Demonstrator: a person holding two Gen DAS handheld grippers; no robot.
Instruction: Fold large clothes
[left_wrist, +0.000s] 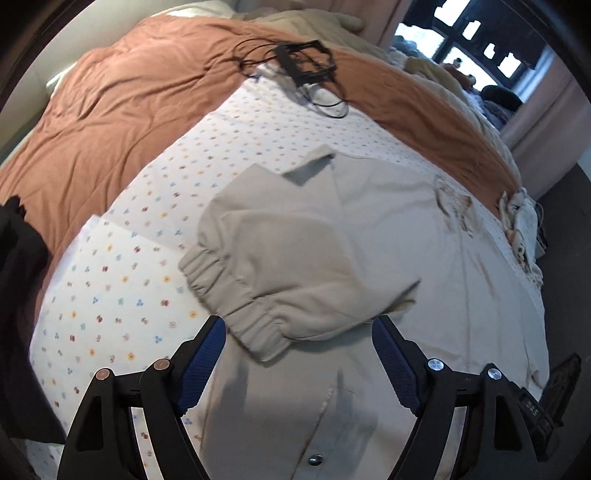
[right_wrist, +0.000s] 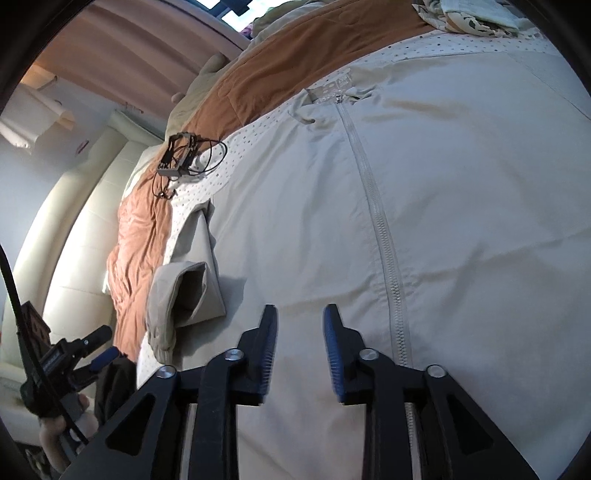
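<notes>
We see a beige zip jacket (right_wrist: 424, 206) spread mid-frame on the floral sheet (left_wrist: 122, 266), its elastic-cuffed sleeve (left_wrist: 280, 254) folded inward; the left gripper (left_wrist: 299, 339) and right gripper (right_wrist: 300, 328) hang open, empty, so next comes regrasping to fold the other side.

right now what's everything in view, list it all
jacket: one, light beige, zipped, spread flat on the bed, one sleeve folded across its front
sleeve cuff: one, beige, elastic, lying on the jacket
floral sheet: one, white with small flowers, under the jacket
blanket: one, rust orange, beyond the sheet
black frame with cables: one, on the blanket edge
patterned cloth: one, cream, bunched at the bed edge
curtain: pinkish, by the window
left tool: black with blue pads, open over the cuff
right tool: same, open above the jacket front
</notes>
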